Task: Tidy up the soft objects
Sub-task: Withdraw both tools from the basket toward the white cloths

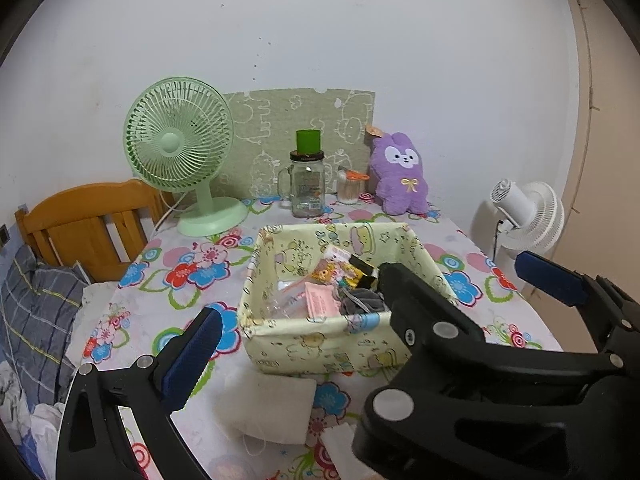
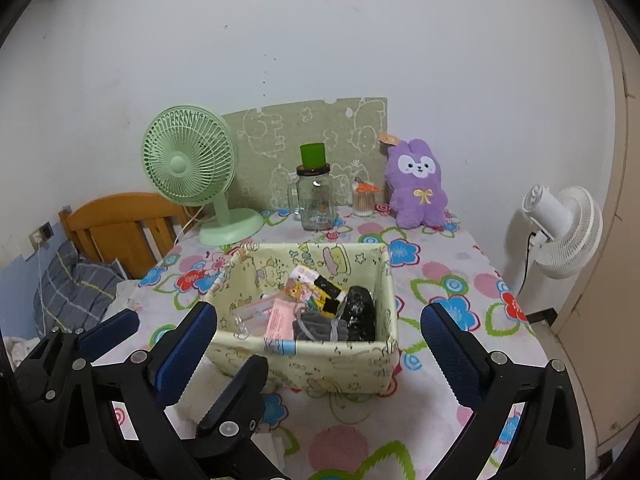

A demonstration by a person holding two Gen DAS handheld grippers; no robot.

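A pale yellow cartoon-print fabric basket stands mid-table. It holds a pink packet, a grey cloth bundle, a black item and small yellow-black pieces. A purple plush rabbit leans on the back wall. A white soft pad lies in front of the basket. My left gripper and right gripper are both open and hold nothing, hovering before the basket. Their fingers interleave. In the left wrist view, one black right-gripper finger covers my left gripper's right side.
Along the back stand a green desk fan, a glass mug jar with a green lid and a cotton-swab pot. A white fan stands beyond the table's right edge. A wooden headboard and plaid bedding lie left.
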